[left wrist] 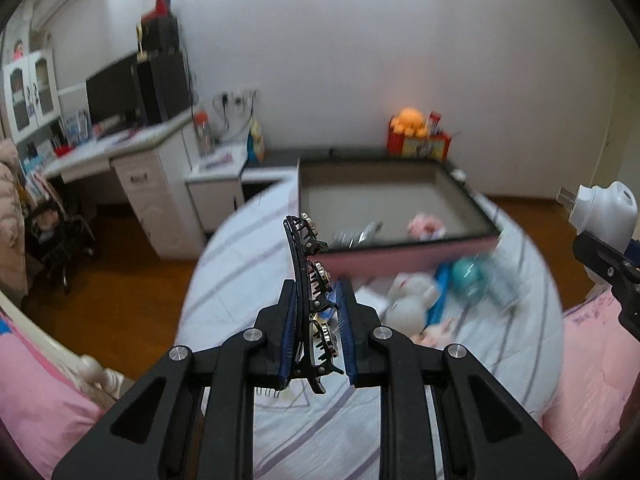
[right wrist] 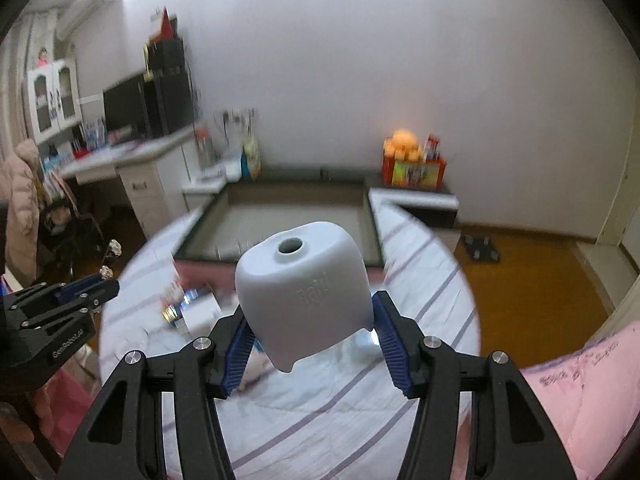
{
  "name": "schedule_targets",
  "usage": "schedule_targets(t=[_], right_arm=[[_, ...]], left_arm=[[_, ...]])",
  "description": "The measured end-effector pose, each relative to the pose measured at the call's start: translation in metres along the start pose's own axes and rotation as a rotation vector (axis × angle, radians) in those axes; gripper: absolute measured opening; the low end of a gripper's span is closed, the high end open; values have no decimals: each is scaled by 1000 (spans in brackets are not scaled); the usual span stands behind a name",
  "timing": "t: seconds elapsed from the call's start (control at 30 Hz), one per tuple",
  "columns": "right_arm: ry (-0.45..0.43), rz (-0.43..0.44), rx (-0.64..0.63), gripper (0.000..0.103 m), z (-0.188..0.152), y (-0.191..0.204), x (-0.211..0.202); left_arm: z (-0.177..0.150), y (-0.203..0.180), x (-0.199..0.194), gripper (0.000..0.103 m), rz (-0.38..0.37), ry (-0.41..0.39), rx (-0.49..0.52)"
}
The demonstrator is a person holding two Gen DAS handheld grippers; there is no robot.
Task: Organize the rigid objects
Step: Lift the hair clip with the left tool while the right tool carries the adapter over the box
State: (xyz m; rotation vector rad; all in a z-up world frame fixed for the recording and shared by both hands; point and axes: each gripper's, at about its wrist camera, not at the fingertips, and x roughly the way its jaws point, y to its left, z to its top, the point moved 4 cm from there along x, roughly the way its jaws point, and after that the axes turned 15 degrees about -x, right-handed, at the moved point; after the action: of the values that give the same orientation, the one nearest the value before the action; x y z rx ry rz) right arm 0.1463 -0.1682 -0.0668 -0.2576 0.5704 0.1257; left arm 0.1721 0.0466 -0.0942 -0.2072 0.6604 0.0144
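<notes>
Embossed lettering on the grey plastic device [right wrist: 304,296] reads roughly "najd". The left gripper [right wrist: 96,292] body bears "GenRobot.AI".

Ahead of you the pink-sided box [left wrist: 412,258] stands open-topped, its grey floor mostly bare apart from a silver item and a pink toy near the front wall. Between you and it, plush toys [left wrist: 412,300] and a teal thing [left wrist: 470,276] crowd the striped bed sheet [left wrist: 240,280]. Left of them the sheet lies free.
</notes>
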Motion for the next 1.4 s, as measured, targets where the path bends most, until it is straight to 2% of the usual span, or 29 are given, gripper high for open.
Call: schedule_targets(t=[0.2, 0.37, 0.63, 0.83, 1.03, 1.2, 1.3, 1.4], right_arm=[[-144, -58, 5, 58, 19, -5, -55], [-235, -79, 8, 58, 25, -1, -87], [-294, -114, 3, 58, 30, 3, -108], [-285, -119, 12, 58, 26, -5, -105], [-287, -98, 13, 58, 32, -9, -95], [-305, -95, 0, 58, 57, -16, -75], [-316, -86, -20, 58, 79, -20, -55], [-297, -98, -37, 58, 100, -25, -25]], left_arm=[[22, -15, -53, 20, -51, -136, 14], [30, -19, -82, 20, -84, -219, 22], [34, -24, -105, 20, -114, -283, 24], [35, -24, -105, 20, -113, -288, 23], [50, -27, -94, 20, -101, -301, 22], [82, -37, -72, 20, -109, -315, 27], [109, -48, -44, 20, -111, -306, 36], [135, -60, -4, 20, -109, -260, 49]])
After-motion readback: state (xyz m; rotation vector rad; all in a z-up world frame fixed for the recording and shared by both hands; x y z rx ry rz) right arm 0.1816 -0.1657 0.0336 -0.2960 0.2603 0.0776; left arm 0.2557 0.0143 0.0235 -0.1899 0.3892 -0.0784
